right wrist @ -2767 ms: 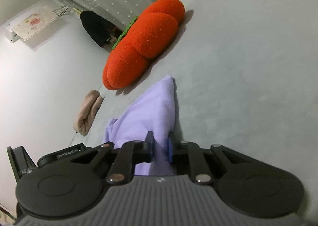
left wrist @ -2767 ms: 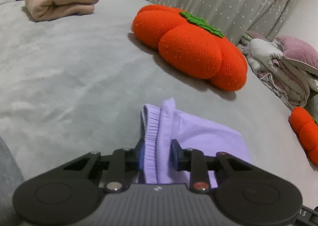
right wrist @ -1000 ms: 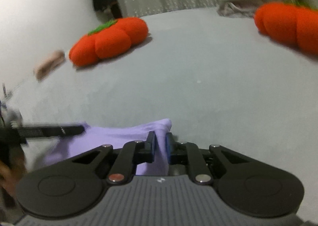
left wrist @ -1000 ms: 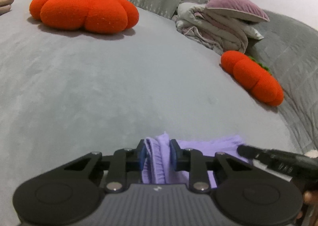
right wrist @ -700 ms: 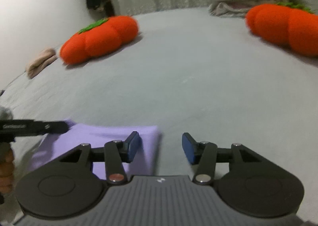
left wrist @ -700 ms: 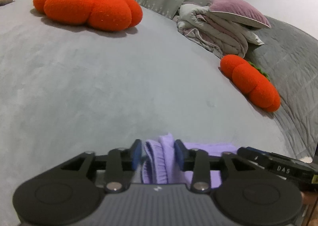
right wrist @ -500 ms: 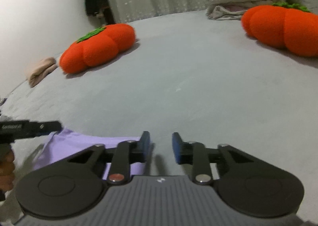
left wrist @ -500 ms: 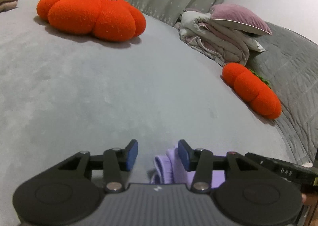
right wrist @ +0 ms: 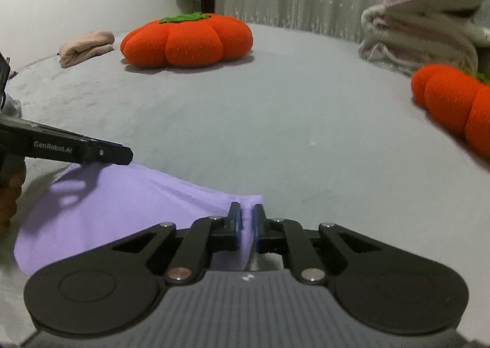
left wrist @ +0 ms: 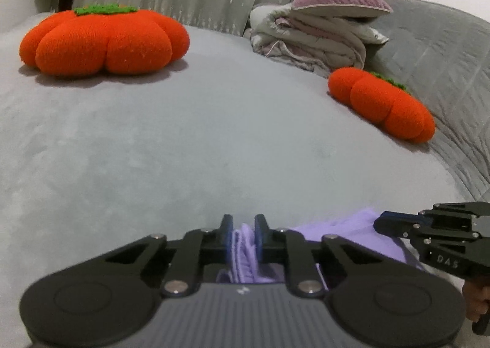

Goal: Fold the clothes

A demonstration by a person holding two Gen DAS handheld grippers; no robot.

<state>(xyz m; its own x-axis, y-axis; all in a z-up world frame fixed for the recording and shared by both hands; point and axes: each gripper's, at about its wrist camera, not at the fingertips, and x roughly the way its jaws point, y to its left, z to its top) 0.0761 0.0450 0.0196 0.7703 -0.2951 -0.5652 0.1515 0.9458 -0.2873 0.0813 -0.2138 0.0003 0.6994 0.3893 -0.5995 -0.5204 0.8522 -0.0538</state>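
Left wrist view: left hand-held gripper point(left wrist: 243, 233) jaws just closed, pinching bunched edge of the purple garment point(left wrist: 352, 230) at bottom centre. Right hand-held gripper point(right wrist: 246, 219) also just closed, pinching a garment corner. Garment lies flat on the grey bed point(right wrist: 275, 109), lower left in right wrist view.

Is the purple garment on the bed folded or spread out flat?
Partly folded: the purple garment lies mostly flat on the bed, but bunched layers show between the left gripper jaws.
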